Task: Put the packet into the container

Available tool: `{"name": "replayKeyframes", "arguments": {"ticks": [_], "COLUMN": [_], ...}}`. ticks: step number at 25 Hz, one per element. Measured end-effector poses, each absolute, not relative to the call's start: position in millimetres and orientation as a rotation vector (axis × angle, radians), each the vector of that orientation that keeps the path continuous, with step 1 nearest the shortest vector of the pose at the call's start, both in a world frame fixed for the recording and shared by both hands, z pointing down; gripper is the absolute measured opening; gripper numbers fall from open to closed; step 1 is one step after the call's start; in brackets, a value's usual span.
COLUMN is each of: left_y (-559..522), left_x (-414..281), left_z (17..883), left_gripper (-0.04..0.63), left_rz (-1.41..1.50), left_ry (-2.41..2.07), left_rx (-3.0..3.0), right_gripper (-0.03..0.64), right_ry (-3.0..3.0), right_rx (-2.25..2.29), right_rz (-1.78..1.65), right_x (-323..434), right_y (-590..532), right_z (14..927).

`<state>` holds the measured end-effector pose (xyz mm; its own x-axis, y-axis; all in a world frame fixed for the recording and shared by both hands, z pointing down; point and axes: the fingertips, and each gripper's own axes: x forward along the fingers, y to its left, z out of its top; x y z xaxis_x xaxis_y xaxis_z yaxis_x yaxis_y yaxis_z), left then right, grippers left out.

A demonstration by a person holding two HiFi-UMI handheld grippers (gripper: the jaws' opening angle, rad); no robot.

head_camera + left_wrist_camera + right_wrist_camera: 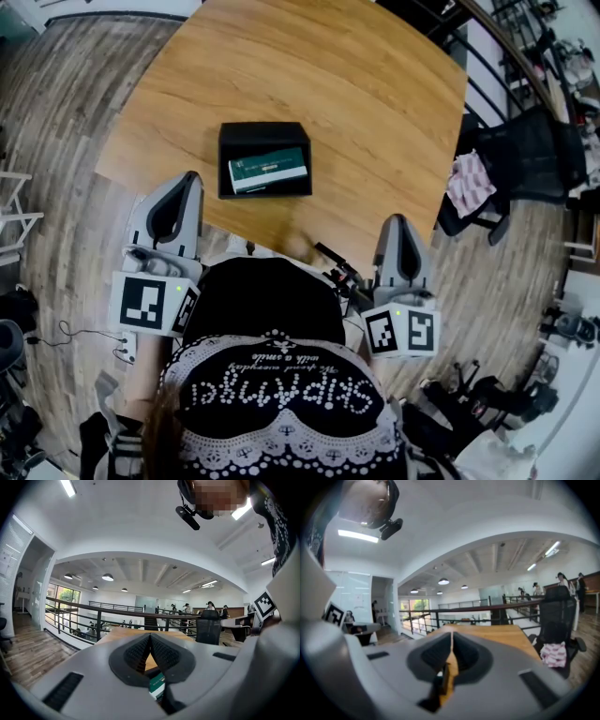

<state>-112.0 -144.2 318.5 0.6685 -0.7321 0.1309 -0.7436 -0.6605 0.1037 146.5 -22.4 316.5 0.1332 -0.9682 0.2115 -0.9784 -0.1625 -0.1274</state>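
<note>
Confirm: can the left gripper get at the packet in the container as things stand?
Probably yes. The left gripper sits just short of the open-topped container, only bare table between them, and the packet lies exposed inside. Its jaws are shut, so they must open first.

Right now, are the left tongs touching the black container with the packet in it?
Apart. The head view shows a strip of bare table between the shut left tongs and the container.

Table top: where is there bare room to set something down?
The table is bare beyond and right of the black container holding the packet. Only the near edge is crowded, by the left gripper and right gripper.
</note>
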Motion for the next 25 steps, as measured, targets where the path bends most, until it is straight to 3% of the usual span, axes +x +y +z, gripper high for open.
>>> {"name": "replayKeyframes", "arguments": {"ticks": [25], "left_y": [-147.1], "left_x": [-111.8], "left_z": [327.9], "left_gripper": [0.034], "left_rz": [0.189], "left_ry": [-1.198], "left_rx": [2.721], "right_gripper": [0.035], "right_ry": [-1.992], "right_rx": [2.301], "right_rz": [0.396], "right_x": [143.4], "right_y": [-26.6], "right_z": [320.9]}}
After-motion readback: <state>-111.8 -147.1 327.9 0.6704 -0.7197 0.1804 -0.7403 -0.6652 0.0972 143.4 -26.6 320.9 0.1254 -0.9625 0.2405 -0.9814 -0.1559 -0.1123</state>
